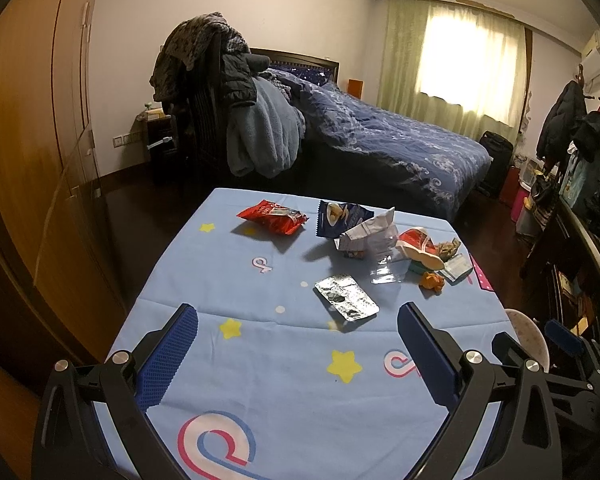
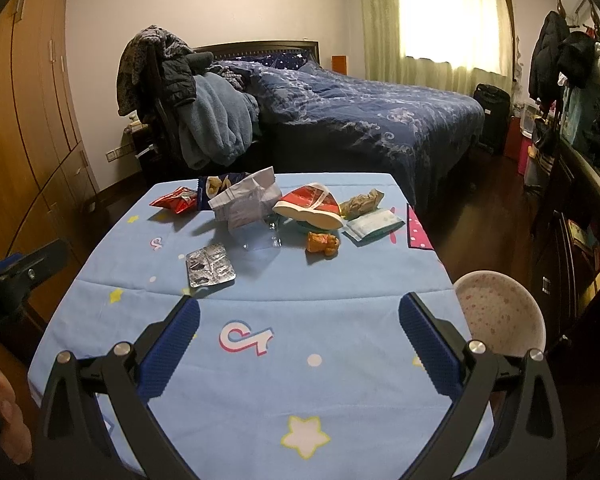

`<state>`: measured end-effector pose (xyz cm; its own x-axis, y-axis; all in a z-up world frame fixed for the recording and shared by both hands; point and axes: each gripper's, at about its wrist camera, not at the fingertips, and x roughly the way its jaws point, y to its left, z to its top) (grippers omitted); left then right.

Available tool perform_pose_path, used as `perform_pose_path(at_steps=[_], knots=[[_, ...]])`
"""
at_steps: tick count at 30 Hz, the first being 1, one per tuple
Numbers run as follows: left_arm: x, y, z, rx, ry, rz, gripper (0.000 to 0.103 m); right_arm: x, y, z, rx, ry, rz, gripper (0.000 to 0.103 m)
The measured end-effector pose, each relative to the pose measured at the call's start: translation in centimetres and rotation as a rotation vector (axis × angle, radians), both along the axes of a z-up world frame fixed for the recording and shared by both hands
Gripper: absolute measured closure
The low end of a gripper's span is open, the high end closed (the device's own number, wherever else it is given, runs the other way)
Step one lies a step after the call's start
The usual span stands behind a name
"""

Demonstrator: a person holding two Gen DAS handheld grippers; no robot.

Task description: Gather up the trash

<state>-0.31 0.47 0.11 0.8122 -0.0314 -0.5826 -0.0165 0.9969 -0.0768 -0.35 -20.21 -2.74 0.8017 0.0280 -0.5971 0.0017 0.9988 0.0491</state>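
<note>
Both pairs of blue-padded fingers, left gripper (image 1: 298,316) and right gripper (image 2: 299,307), stand spread wide and empty above the near part of the bench (image 2: 260,380). Beyond them lies a crumpled foil blister pack (image 2: 210,265); farther off, overlapping wrappers (image 2: 256,200) hide one another. A bin (image 2: 500,312), partly cut off, stands right.

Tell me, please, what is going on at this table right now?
A person holds two grippers above a table covered with a light blue star-print cloth. The left gripper and right gripper are both open and empty. Trash lies untouched at the far end: a silver foil blister pack, a red snack bag, a dark blue snack bag, a crumpled orange wrapper. A white speckled bin waits beside the table's right edge.
</note>
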Motion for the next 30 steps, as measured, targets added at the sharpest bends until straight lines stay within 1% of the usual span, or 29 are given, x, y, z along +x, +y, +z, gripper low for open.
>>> perform_pose_path(at_steps=[30], knots=[[0.01,0.11,-0.24,-0.007,0.002,0.0,0.003,-0.08,-0.27,-0.11,-0.003,0.008,-0.001,0.003]])
